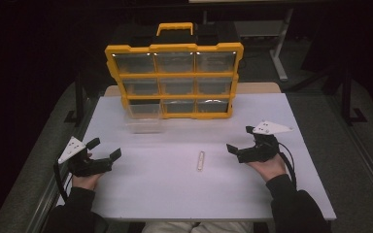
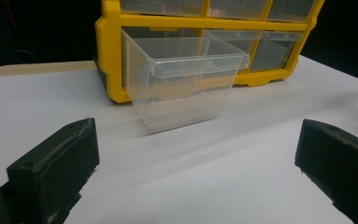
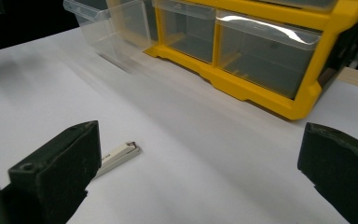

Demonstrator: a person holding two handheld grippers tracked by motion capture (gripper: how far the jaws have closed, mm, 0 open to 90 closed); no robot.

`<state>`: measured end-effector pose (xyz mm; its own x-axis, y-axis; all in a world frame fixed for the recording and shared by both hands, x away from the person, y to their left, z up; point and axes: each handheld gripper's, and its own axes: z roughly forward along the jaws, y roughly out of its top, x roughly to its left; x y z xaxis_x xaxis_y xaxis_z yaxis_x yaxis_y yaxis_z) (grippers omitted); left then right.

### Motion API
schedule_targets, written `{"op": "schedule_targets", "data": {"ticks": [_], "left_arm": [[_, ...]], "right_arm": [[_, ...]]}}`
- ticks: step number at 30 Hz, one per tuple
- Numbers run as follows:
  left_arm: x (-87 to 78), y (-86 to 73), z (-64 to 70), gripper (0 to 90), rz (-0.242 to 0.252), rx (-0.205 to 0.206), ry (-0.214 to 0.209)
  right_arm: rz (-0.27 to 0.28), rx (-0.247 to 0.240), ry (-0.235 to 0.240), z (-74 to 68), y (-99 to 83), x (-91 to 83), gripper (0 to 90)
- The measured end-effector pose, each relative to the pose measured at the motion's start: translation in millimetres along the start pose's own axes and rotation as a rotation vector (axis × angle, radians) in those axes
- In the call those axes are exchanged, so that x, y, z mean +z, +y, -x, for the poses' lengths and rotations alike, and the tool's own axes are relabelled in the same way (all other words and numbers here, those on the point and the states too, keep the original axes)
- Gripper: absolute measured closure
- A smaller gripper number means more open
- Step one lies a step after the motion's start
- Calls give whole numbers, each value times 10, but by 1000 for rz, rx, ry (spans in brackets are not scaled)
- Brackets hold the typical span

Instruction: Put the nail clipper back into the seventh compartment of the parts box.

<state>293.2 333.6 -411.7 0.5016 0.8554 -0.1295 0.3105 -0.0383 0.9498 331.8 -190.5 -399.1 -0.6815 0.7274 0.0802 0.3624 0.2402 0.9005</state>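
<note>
white tabletop (image 1: 175, 194) in a dark room. left gripper (image 1: 105, 150) jaws wide apart, empty. clear drawer (image 1: 144, 116) pulled out of the yellow organizer (image 1: 175, 77). small white stick (image 1: 200, 160) mid-table, then right gripper (image 1: 240, 139) released too.

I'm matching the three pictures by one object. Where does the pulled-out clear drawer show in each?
High view: clear drawer left of centre, below the yellow organizer.
Left gripper view: drawer centre, upper half.
Right gripper view: drawer top left.
Shared landmark: the yellow organizer.

Small pale stick (image 3: 118, 157) beside gaping gripper (image 3: 191, 177)
</note>
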Motion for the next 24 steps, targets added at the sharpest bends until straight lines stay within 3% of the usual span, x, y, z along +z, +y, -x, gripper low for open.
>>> {"op": "schedule_targets", "data": {"ticks": [24], "left_arm": [[20,-6,20,0,-10,2,-25]], "right_arm": [[-123,-23,68,-142,121,403,0]]}}
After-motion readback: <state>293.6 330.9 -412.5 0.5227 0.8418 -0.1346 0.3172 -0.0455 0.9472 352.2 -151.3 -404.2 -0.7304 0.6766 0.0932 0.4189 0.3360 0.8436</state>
